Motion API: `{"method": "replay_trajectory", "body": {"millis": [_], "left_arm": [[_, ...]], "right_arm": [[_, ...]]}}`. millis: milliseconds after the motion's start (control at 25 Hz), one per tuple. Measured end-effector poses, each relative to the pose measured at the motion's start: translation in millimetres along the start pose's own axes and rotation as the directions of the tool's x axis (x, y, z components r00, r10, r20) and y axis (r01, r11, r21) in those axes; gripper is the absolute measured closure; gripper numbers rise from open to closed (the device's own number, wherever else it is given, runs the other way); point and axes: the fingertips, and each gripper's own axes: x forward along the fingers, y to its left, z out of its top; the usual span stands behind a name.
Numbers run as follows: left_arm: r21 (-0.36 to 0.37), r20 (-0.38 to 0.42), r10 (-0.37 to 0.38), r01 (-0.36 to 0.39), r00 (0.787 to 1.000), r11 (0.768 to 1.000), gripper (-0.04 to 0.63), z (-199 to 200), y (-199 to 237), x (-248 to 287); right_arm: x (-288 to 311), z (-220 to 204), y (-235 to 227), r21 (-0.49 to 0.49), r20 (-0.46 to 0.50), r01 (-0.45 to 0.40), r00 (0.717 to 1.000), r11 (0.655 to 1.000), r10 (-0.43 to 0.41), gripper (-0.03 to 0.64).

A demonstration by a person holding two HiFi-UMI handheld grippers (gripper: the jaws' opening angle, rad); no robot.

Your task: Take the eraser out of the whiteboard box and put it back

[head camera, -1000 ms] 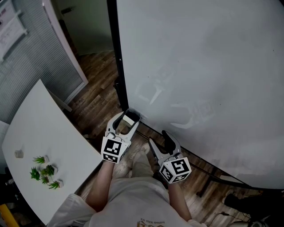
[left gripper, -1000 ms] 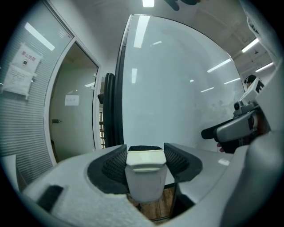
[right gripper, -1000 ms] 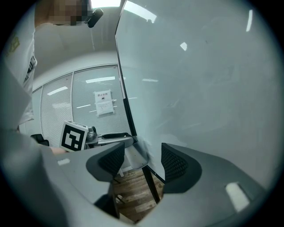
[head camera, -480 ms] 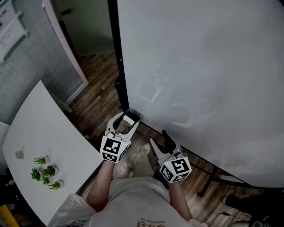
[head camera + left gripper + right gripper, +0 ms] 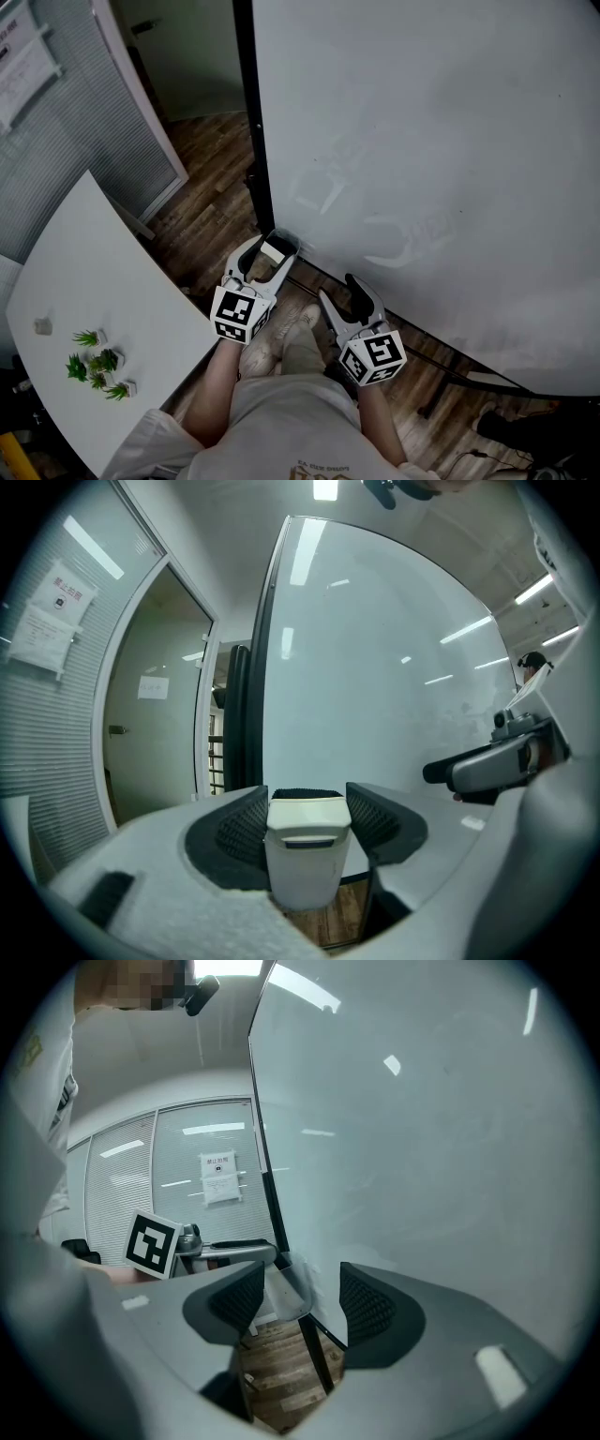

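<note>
As the head view looks down: left gripper [image 5: 277, 244], clamped on a white eraser [image 5: 274, 253], near the dark left edge of the whiteboard [image 5: 422, 141]. Right gripper [image 5: 337, 292], to its right, jaws apart.
Left gripper view: eraser upright, pressed between both pads; board beyond.
Right gripper view: jaws apart, nothing between the pads. Clear box [image 5: 284, 1288], farther off on the board's frame, beside the left gripper's tip; whether the eraser sits inside it cannot be told.
</note>
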Motion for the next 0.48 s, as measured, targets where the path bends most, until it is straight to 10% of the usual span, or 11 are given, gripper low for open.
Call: {"method": "replay_trajectory", "body": {"millis": [480], "left_arm": [[-0.004,0.032,0.012,-0.012,0.999,1.0,0.334,14.2,-1.4,-11.4]], "right_arm": [[-7.0,5.4,3.2,-0.009,0.02,0.005,1.0,1.0,-0.005,0.371]]}}
